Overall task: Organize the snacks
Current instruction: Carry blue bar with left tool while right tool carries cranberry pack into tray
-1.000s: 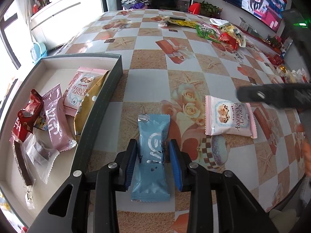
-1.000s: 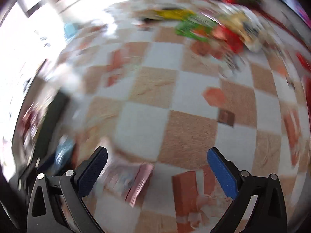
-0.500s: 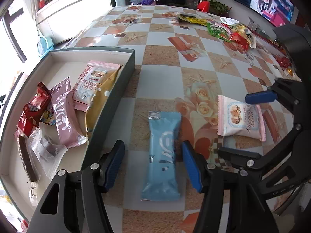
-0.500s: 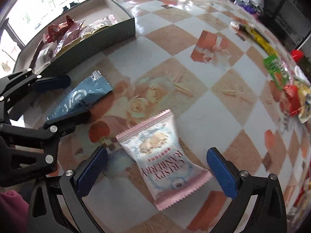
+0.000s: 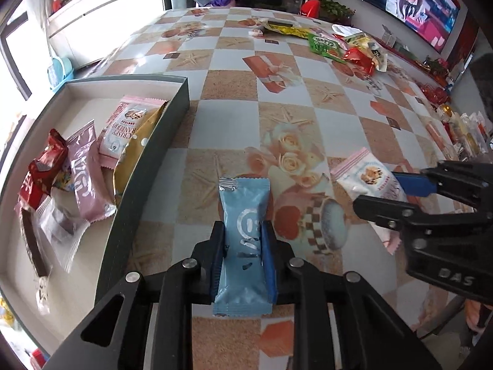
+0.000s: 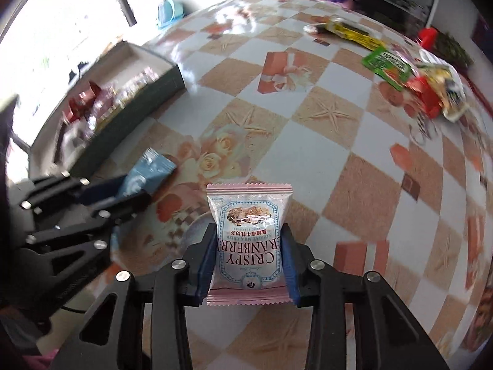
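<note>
My left gripper (image 5: 243, 240) is shut on a light blue snack packet (image 5: 245, 231), its lower half between the blue pads. My right gripper (image 6: 248, 246) is shut on a pink Crispy Cranberry packet (image 6: 248, 234); it also shows at the right of the left wrist view (image 5: 366, 180). The blue packet shows in the right wrist view (image 6: 148, 175) too. A dark-walled box (image 5: 154, 151) on the left holds several snacks, among them another pink cranberry packet (image 5: 123, 129) and a mauve packet (image 5: 86, 178).
Loose snacks, green, yellow and red (image 5: 345, 49), lie at the table's far right; they also show in the right wrist view (image 6: 413, 80). More small packets (image 5: 465, 135) line the right edge. The checkered tablecloth (image 5: 228, 117) lies between box and snacks.
Both grippers were open around their packets half a second ago. Now each has closed on its packet, the left on the blue one, the right on the pink one.
</note>
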The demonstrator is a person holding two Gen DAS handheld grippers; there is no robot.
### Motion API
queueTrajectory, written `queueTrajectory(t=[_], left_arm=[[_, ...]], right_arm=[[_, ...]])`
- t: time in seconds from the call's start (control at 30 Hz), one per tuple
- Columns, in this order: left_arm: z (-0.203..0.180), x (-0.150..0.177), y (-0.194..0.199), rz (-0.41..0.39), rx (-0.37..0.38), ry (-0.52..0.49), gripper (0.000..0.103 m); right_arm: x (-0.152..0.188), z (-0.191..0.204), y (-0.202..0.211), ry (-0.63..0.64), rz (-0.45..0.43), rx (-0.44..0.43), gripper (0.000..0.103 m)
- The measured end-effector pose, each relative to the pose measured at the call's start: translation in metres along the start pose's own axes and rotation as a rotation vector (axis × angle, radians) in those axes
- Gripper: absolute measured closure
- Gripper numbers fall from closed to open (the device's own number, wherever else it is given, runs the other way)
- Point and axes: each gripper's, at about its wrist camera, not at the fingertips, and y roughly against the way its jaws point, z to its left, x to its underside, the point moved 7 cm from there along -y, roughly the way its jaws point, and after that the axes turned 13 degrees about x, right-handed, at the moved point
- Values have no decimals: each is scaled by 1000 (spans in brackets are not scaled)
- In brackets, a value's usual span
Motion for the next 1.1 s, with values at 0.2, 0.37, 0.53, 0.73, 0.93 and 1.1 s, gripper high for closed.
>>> queueTrajectory(t=[0.2, 0.37, 0.53, 0.73, 0.93, 1.1], left_arm=[[-6, -3, 21, -47, 2, -2, 78], [-7, -8, 42, -90, -5, -7, 78], [-4, -10, 58, -123, -3, 5, 78], [5, -15, 77, -159, -24, 8, 78], [23, -17, 93, -194, -70, 26, 78], [40, -17, 100, -210, -98, 47, 78]], right_arm=[[-6, 1, 25, -30, -34, 2, 63], [-9, 2, 40, -59, -51, -6, 63], [-9, 10, 52, -68, -61, -18, 63], [-20, 29, 65, -62, -82, -51, 63], [-34, 57, 70, -20, -99, -74, 63], [-47, 79, 74, 14, -115, -90, 63]])
